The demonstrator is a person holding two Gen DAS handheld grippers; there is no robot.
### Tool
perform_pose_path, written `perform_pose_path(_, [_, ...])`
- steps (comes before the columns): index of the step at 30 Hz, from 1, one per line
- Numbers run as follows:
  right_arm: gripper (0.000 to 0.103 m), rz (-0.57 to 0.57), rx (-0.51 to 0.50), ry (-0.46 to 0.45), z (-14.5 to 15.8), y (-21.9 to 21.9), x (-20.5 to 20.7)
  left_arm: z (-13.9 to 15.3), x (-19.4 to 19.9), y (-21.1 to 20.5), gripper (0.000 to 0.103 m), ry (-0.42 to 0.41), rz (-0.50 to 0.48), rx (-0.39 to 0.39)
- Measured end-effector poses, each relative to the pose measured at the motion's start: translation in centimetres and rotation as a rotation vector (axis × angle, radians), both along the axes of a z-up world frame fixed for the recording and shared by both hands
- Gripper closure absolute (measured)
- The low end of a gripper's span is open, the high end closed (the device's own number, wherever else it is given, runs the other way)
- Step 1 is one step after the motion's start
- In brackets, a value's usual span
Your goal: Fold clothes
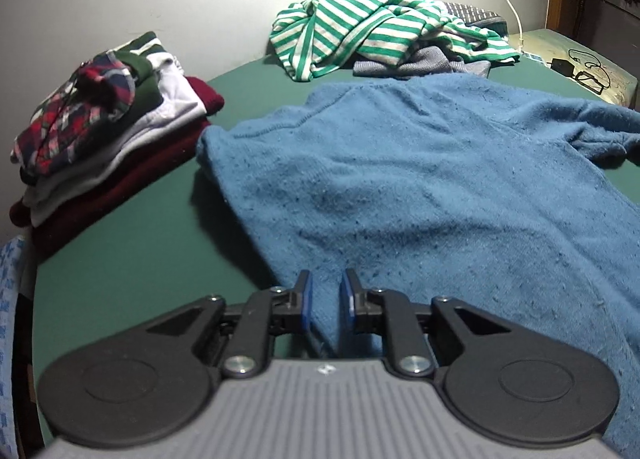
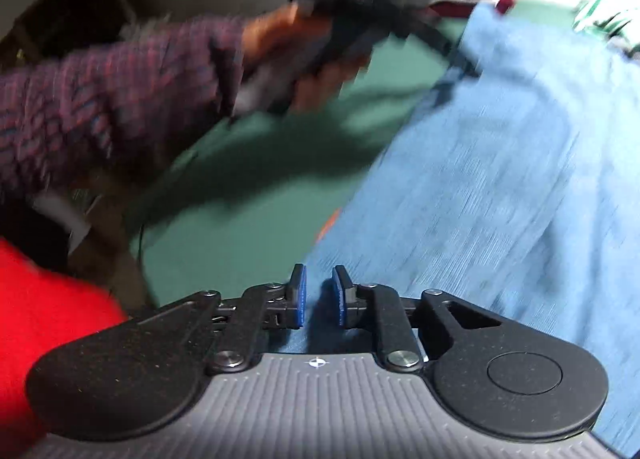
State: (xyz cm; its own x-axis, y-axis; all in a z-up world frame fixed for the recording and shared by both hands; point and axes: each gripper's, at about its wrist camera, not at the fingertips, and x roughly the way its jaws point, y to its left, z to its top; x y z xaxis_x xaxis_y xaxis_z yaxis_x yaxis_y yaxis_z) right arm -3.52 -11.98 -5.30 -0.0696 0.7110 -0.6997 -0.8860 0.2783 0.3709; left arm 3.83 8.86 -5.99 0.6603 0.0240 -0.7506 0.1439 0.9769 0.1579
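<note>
Blue sweater point(image 1: 420, 187), spread flat beside folded stack point(image 1: 108, 131).
Left gripper point(image 1: 325, 299) and right gripper point(image 2: 319, 295): pads pinching its hem (shallow bite); knit could slip free.

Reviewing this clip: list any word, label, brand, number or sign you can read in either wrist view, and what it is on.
No readable text in either view.
Left gripper: a label with pale print on its black body in the right wrist view, too blurred to read.
Left gripper: a small white mark on its grey body, a symbol, no letters.
Right gripper: a small white crosshair mark on its grey body, no letters.
Blue sweater, folded pile, striped shirt: no print visible.
</note>
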Motion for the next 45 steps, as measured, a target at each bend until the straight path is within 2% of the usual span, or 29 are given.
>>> perform_pose_path(3, [0.084,0.025,-0.001,-0.016,0.7,-0.5,0.3,0.7,0.3,0.4,0.081,-0.011,0.000,-0.005])
perform_pose_path(6, [0.084,-0.075,0.105,-0.035,2.4,-1.0,2.8,1.7,1.0,0.7,0.080,-0.029,0.007,-0.012])
perform_pose_path(9, [0.084,-0.237,0.129,-0.119,2.9,0.3,6.0,1.4,3.5,0.8,0.080,-0.027,0.040,0.005])
perform_pose_path(11, [0.084,-0.345,0.105,-0.145,2.2,1.7,7.9,0.6,5.4,1.1,0.079,-0.008,0.064,0.005])
perform_pose_path(12, [0.084,-0.384,0.090,-0.127,1.7,2.5,8.6,0.2,6.2,1.4,0.079,-0.001,0.074,0.005])
perform_pose_path(16, [0.084,-0.462,0.026,-0.100,-0.1,3.3,10.0,-0.2,8.5,3.0,0.075,-0.025,0.088,-0.019])
perform_pose_path(18, [0.084,-0.473,0.019,-0.118,-0.9,3.2,9.2,-0.2,9.3,3.6,0.072,-0.039,0.083,-0.019])
perform_pose_path(19, [0.084,-0.476,0.022,-0.122,-1.0,3.0,9.2,-0.2,9.8,3.8,0.064,-0.046,0.081,-0.017])
perform_pose_path(20, [0.084,-0.480,0.025,-0.124,-1.2,2.9,9.2,-0.3,10.3,4.1,0.049,-0.061,0.086,0.003])
perform_pose_path(22, [0.084,-0.508,0.043,-0.104,-1.4,2.4,8.6,-0.4,11.1,5.1,0.040,-0.077,0.095,-0.003])
perform_pose_path(24, [0.084,-0.502,0.042,-0.114,-1.6,2.4,8.5,-0.7,11.5,6.2,0.040,-0.074,0.095,-0.069])
perform_pose_path(26, [0.084,-0.481,0.022,-0.140,-1.4,2.8,8.1,-0.6,11.4,6.5,0.041,-0.079,0.089,-0.088])
perform_pose_path(27, [0.084,-0.474,0.009,-0.151,-1.3,3.1,8.1,-0.5,11.3,6.7,0.044,-0.082,0.086,-0.097])
perform_pose_path(29, [0.084,-0.494,0.031,-0.152,-0.7,3.5,8.6,0.6,10.7,6.6,0.060,-0.118,0.081,-0.096])
perform_pose_path(31, [0.084,-0.530,0.078,-0.149,-0.2,3.7,9.1,1.6,10.2,6.5,0.063,-0.160,0.076,-0.094])
perform_pose_path(33, [0.084,-0.560,0.088,-0.181,-0.1,4.4,10.3,2.1,10.2,6.3,0.063,-0.172,0.065,-0.118])
perform_pose_path(35, [0.084,-0.585,0.070,-0.225,-0.3,5.5,11.5,1.5,10.7,5.6,0.062,-0.157,0.054,-0.089])
perform_pose_path(38, [0.085,-0.612,0.032,-0.231,-1.5,6.5,13.2,-0.3,11.6,5.3,0.063,-0.118,0.068,-0.052])
perform_pose_path(39, [0.085,-0.614,0.014,-0.229,-2.0,6.7,13.6,-0.6,11.6,5.8,0.061,-0.121,0.077,-0.071])
perform_pose_path(43, [0.085,-0.581,0.028,-0.289,-2.0,6.4,13.0,-0.9,11.9,6.8,0.049,-0.122,0.101,-0.108])
perform_pose_path(45, [0.085,-0.584,0.029,-0.287,-1.4,6.2,12.7,-0.9,11.2,6.3,0.053,-0.123,0.091,-0.092])
